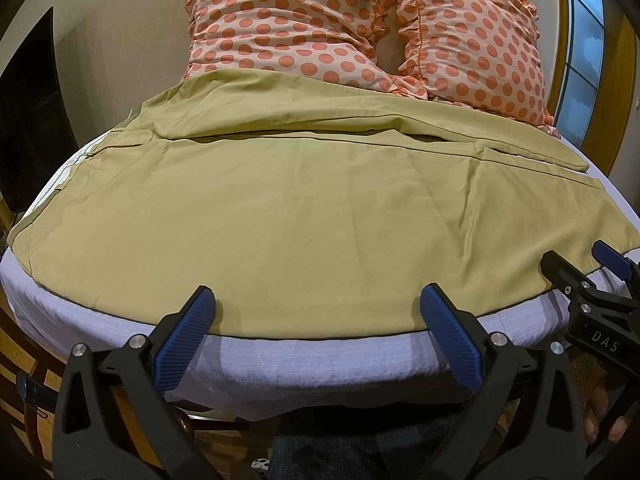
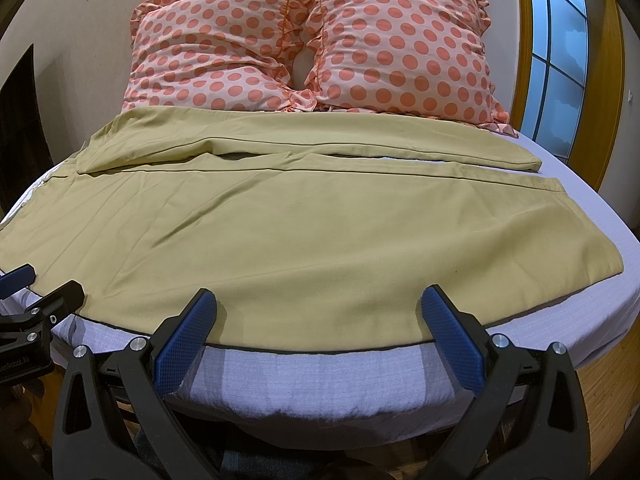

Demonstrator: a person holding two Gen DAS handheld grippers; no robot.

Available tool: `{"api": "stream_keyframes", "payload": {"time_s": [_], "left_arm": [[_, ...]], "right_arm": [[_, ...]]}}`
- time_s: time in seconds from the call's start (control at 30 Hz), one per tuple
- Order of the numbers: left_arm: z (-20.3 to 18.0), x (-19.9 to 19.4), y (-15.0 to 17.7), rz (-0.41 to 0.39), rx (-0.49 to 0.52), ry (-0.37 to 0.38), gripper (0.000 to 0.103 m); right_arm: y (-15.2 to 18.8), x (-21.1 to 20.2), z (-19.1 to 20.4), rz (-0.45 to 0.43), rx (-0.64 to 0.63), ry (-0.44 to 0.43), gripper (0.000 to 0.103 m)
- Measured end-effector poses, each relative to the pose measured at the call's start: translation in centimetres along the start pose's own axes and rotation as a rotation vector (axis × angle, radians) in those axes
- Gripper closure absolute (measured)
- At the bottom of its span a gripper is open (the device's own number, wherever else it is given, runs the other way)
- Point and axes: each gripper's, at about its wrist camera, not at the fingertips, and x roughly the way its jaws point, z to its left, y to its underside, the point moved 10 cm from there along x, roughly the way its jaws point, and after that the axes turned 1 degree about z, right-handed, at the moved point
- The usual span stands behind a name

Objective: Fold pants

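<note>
Two tools wait at the near edge of the pants.

The tan pants lie flat on the bed, legs pointing to 3 o'clock, pillows at 12. The left tool and right tool are both spread wide, holding nothing. The cloth looks soft, light and floppy. Pinch the near edge at 6 o'clock.

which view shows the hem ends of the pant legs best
The right wrist view: both hem ends of the pants lie in full on the sheet, one leg behind the other. In the left wrist view they sit squeezed at the right edge, with the near corner close behind the right tool.
</note>
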Motion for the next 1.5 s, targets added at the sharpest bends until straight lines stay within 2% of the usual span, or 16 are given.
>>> {"api": "stream_keyframes", "payload": {"time_s": [1.33,1.43,1.5], "left_arm": [[0.00,-0.02,-0.01,-0.003,0.003,-0.003,0.002],[0.15,-0.10,0.00,-0.015,0.003,0.003,0.002],[-0.04,-0.32,0.20,-0.011,-0.002,0.002,0.002]], "right_arm": [[-0.11,-0.22,0.11,-0.017,-0.004,0.000,0.001],[-0.15,-0.58,-0.13,-0.038,-0.018,-0.020,0.001],[-0.65,-0.52,-0.68,0.007,-0.014,-0.056,0.001]]}}
